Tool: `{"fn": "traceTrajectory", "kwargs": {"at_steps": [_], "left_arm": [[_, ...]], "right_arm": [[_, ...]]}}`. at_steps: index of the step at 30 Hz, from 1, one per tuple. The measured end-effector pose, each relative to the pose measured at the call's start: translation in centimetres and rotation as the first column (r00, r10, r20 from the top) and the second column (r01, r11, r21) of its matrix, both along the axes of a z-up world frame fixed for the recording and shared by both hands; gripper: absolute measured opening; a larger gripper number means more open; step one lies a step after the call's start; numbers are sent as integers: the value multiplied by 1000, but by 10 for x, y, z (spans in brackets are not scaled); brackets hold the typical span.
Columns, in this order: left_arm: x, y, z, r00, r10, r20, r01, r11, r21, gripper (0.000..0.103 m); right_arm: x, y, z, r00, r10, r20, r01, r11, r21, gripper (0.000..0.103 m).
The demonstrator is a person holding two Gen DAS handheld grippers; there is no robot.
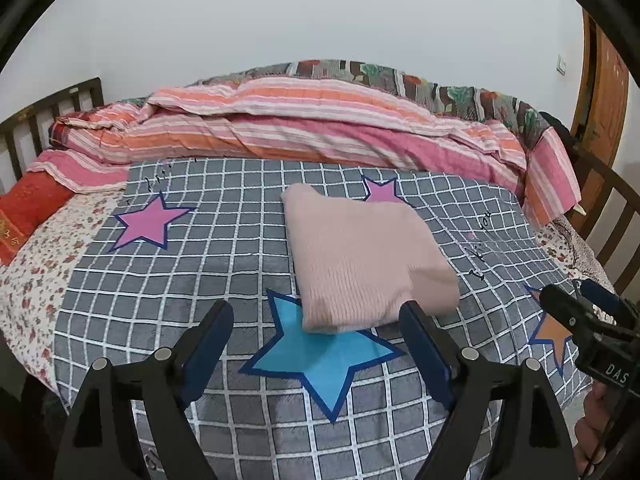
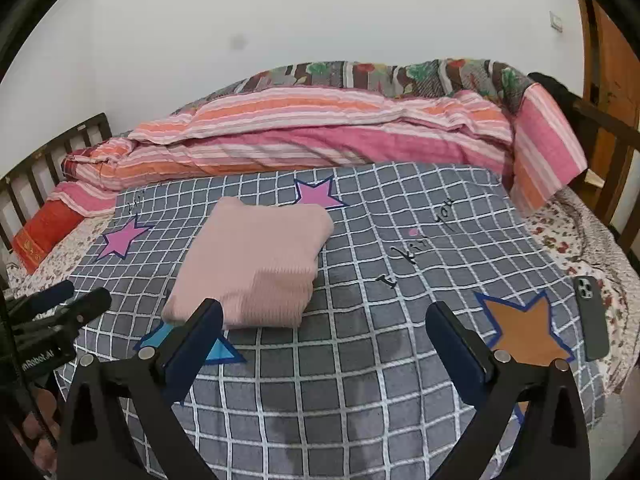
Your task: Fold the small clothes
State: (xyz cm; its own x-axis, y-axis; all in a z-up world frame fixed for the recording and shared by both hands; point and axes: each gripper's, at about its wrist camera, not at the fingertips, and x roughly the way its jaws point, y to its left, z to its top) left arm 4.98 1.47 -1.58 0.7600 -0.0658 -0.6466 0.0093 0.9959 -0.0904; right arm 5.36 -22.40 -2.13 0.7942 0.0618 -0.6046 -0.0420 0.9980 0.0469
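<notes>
A pale pink knitted garment [image 1: 360, 260] lies folded into a compact rectangle on the grey checked blanket [image 1: 200, 280]. In the right wrist view the same garment [image 2: 256, 264] sits left of centre. My left gripper [image 1: 318, 312] hovers above the blanket just in front of the fold, jaws wide apart, nothing between them. My right gripper [image 2: 324, 316] is held to the right of the garment, also open and empty. Each gripper shows at the edge of the other's view: the right gripper [image 1: 588, 312] and the left gripper [image 2: 68, 300].
The blanket with coloured stars covers a bed with a floral sheet [image 1: 36, 264]. Rolled striped pink and orange bedding [image 1: 300, 128] lies along the far side. A dark phone [image 2: 592, 320] rests at the right edge. Wooden bed rails [image 2: 48, 156] and a door [image 2: 612, 60] frame the scene.
</notes>
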Motion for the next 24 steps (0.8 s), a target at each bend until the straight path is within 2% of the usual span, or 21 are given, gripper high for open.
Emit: {"fn": "traceTrajectory", "kwargs": {"at_steps": [6,24], "left_arm": [[-15,1,7,1000,10,13,-10,1000,16,85],[-27,2,11,999,25,24,-26,999,24,85]], "right_arm": [[-17,-1,3,1000,-3,10,3,1000,-7,101],[-27,-7,6,1000,-13,22,13,1000,-7,101]]}}
